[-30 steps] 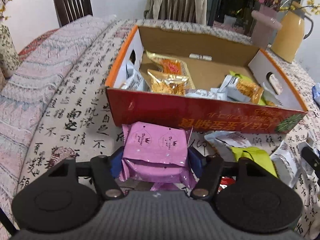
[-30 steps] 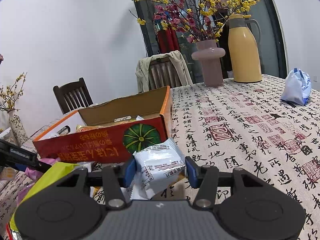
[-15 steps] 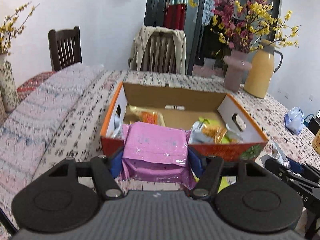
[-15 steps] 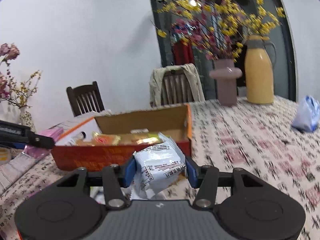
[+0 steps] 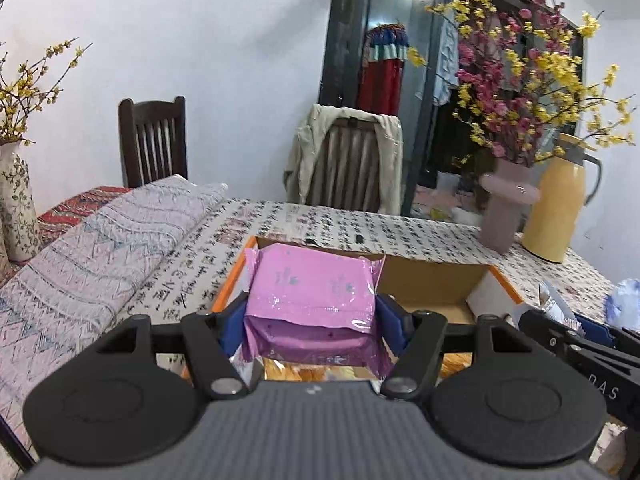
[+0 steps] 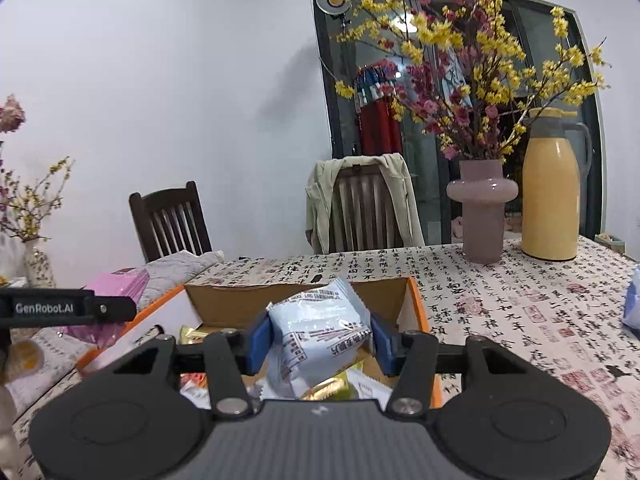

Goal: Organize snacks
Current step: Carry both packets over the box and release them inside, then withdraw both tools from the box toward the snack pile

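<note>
Over the box: I have both grippers carrying a snack above the open cardboard box (image 6: 404, 300) on the calligraphy-print tablecloth (image 6: 520, 312); neither packet has gone in yet
Left gripper (image 5: 310, 316): clenched on the pink packet (image 5: 312, 292), blue pads pressing its two short sides; the packet sits level, clear of the table, over the left near part of the box
Right gripper (image 6: 316, 338): grasping the white packet (image 6: 320, 332) by its sides; the wrapper is crumpled and tilted, hanging above the right half of the box
Box contents: gold and orange wrappers (image 6: 328, 390) lie below the white packet; the far end of the floor looks bare
Step in hand: I judge this as the carry-and-place stage, both loads poised for the drop
Next move: I would lower each gripper inside the walls, then part the fingers; the pink packet wants a flat spot at the left, the white one a gap among the wrappers
Risk: the two grippers ride near each other; I would release one at a time
Bystanders: pink vase (image 6: 482, 208) and yellow jug (image 6: 554, 188) stand well apart at the far right
</note>
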The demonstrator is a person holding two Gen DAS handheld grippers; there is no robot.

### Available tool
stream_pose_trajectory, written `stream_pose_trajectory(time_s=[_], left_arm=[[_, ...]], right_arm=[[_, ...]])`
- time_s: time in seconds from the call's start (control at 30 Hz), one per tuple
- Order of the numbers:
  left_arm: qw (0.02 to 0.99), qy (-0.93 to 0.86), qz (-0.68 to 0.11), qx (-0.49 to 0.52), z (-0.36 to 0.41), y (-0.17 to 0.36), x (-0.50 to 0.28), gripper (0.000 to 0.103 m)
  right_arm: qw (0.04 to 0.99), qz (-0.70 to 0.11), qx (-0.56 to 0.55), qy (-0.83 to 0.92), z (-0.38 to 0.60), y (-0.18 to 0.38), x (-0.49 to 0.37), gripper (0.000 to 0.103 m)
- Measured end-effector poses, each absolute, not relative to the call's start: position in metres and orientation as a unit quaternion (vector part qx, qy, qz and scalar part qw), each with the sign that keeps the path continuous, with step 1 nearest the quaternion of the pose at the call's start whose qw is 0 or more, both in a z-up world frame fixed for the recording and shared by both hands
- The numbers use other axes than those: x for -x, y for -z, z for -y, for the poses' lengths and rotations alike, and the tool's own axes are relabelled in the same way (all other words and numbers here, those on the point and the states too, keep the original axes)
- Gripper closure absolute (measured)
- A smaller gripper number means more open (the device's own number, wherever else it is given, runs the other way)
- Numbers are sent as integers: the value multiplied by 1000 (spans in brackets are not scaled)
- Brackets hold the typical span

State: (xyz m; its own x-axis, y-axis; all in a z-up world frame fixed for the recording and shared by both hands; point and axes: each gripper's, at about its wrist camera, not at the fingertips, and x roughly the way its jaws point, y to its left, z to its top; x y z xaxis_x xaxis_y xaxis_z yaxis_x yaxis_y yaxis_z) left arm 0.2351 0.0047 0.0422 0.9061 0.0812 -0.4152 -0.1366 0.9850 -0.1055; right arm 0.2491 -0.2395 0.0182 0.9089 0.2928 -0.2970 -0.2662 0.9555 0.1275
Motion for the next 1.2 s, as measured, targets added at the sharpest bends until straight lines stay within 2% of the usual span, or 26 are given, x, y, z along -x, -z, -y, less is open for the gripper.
stream_pose_trajectory(time_s=[0.4,0.5,0.53,0.57,0.6,0.67,0.73,0.93,1.2], left_arm=[[970,-58,-225,74,-16,-1,-260,36],[972,-56,-215,73,-14,-2,-254,28],[974,-60,-208,72,-13,-2,-251,18],[974,-62,-204,72,-13,-3,-250,8],[975,-65,-198,74,-13,-4,-248,2],[976,-71,-189,76,-13,-5,-246,0],[976,-76,-191,77,-14,-6,-247,0],[975,-91,-189,78,-15,-13,-245,0],[974,-91,-188,86,-19,-34,-218,0]], right_arm=[[973,-183,-51,-133,236,15,-272,52],[972,-186,-50,-133,236,17,-271,48],[973,-184,-52,-132,236,17,-270,47],[973,-180,-55,-132,238,16,-269,43],[973,-178,-60,-134,239,16,-267,38],[974,-172,-67,-131,242,16,-266,11],[975,-166,-72,-127,244,15,-265,2],[978,-161,-64,-115,243,14,-264,0],[983,-123,-51,-127,247,-15,-227,0]])
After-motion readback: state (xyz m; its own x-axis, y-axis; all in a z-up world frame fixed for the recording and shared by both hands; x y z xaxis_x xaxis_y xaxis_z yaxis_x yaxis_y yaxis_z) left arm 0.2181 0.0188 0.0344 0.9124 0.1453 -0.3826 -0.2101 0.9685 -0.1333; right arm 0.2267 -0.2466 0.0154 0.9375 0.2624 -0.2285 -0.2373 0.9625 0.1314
